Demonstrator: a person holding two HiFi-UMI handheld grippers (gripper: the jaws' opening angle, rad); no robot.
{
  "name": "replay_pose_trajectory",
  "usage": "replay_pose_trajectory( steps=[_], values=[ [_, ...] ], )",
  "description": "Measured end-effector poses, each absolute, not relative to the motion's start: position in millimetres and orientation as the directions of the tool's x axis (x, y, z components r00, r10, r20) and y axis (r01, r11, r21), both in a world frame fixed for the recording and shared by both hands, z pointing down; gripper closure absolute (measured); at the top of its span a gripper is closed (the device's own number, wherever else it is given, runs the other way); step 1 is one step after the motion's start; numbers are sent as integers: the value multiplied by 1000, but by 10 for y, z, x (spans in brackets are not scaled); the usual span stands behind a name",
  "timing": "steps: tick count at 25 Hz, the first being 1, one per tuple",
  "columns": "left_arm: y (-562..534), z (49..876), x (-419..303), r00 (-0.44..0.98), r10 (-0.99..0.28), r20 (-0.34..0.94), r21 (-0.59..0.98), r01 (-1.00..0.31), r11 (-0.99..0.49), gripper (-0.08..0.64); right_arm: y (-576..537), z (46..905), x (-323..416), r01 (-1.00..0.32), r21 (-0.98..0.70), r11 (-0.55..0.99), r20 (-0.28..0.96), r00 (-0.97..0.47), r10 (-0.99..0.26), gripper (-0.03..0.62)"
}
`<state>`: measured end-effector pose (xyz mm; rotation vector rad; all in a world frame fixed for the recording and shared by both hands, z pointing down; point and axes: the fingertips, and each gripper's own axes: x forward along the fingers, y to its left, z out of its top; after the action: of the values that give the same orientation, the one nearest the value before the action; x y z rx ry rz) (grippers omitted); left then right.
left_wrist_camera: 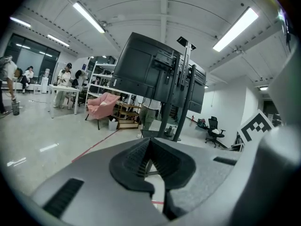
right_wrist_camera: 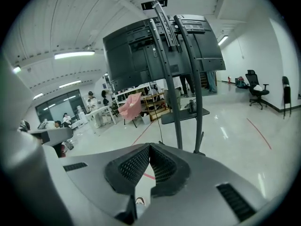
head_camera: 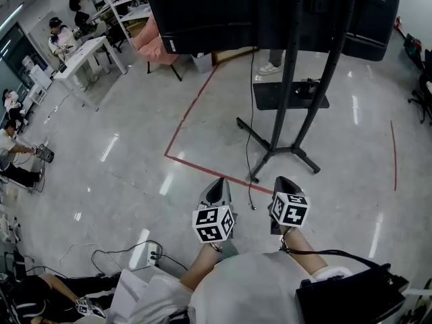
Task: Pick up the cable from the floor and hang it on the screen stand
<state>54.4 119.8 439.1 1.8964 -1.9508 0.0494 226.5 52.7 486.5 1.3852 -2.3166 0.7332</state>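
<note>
A thin black cable (head_camera: 248, 137) hangs down from the big black screen (head_camera: 270, 9) and trails onto the floor, its end lying by the stand's front leg (head_camera: 254, 206). The black screen stand (head_camera: 282, 113) carries a small shelf (head_camera: 290, 95). In the head view both grippers are held side by side just short of the stand's feet. My left gripper (head_camera: 217, 184) is shut and empty; my right gripper (head_camera: 283, 181) is shut and empty too. The right gripper view shows the cable (right_wrist_camera: 160, 121) left of the stand's poles (right_wrist_camera: 175, 102). In the left gripper view, the stand (left_wrist_camera: 181, 102) stands ahead of the jaws.
Red tape lines (head_camera: 192, 106) mark the glossy floor. A pink chair (head_camera: 154, 42) and a white table (head_camera: 84, 54) stand at the back left, with people seated along the left. A white power strip (head_camera: 151, 254) with cords lies at lower left. A black case (head_camera: 351, 295) sits at lower right.
</note>
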Motion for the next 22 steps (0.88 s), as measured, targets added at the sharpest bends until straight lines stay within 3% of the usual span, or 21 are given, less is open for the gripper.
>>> replay_pose_trajectory(
  steps=[13,22],
  values=[
    [70,4253,-612,140,-937,319,272,-961,-52,557,-337,4757,1156,-925,-237,297,560,-380,-736,575],
    [-477,4519,-1040,230,-902,365,294,-948,-123,557,-664,4919,802,-950,-236,206,579,-308,-755,575]
  ],
)
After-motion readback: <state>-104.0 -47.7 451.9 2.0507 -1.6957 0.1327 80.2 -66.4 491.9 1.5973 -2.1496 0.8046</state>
